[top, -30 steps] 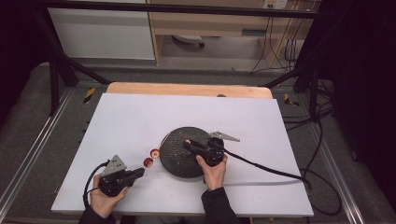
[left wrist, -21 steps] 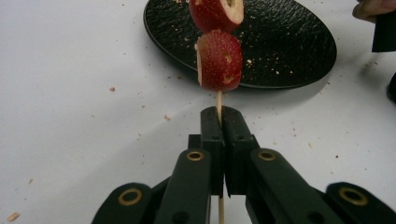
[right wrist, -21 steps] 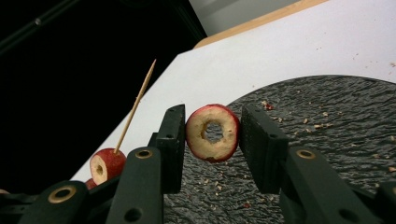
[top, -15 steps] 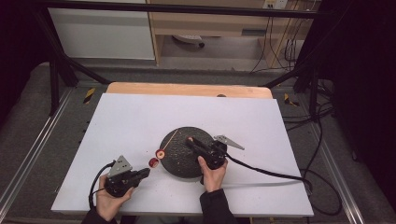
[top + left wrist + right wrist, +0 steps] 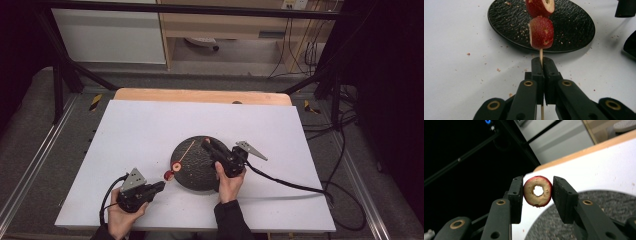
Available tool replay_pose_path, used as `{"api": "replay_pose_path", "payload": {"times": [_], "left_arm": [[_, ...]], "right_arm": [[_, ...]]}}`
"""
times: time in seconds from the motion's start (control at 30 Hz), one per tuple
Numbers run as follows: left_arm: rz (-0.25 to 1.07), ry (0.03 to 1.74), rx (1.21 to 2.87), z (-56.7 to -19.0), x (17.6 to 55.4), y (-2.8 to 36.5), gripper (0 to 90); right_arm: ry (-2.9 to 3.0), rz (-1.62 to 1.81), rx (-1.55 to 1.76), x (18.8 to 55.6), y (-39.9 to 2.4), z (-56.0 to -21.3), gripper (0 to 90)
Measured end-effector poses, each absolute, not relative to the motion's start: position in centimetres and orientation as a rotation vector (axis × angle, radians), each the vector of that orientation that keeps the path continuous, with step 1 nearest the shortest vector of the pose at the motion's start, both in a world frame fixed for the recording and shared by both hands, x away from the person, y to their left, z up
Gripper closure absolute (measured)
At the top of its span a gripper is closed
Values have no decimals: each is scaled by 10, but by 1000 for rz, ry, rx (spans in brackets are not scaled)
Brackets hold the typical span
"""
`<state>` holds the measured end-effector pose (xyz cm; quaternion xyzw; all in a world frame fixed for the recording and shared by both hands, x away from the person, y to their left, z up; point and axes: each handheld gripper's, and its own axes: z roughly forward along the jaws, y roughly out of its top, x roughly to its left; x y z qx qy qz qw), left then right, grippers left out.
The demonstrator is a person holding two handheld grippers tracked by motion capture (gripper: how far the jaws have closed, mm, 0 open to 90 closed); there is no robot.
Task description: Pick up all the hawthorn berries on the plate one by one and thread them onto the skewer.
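A round black textured plate (image 5: 200, 162) sits mid-counter on the white counter (image 5: 150, 130), holding only crumbs. Compared with a second ago, the left tool (image 5: 541, 66) has come nearer the plate's near-left rim. It is clamped tight on a thin wooden skewer (image 5: 540, 53) carrying two red cored fruit pieces (image 5: 541, 32). The right tool (image 5: 537, 192), above the plate, pinches a ring-shaped red-skinned fruit slice (image 5: 537, 191).

The right tongs (image 5: 538, 191) clamp a cored fruit ring (image 5: 538, 191) between their two black pads, its hole facing the camera. Below and right of them lies a dark plate (image 5: 599, 205) on the white worktop (image 5: 604, 167).
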<state>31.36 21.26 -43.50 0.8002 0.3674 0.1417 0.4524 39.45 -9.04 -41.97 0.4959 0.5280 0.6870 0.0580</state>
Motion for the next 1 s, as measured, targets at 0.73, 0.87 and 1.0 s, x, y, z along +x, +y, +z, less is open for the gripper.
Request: {"api": "replay_pose_path", "payload": {"times": [0.73, 0.87, 1.0], "left_arm": [[338, 895, 1949, -435, 310, 195, 880], [336, 895, 1943, -436, 309, 192, 880], [335, 897, 1934, -436, 309, 190, 881]], "right_arm": [[1434, 2227, 1535, 411, -90, -419, 622], [1419, 2241, 1532, 410, -89, -421, 623], [1411, 2252, 1533, 409, -88, -423, 622]]}}
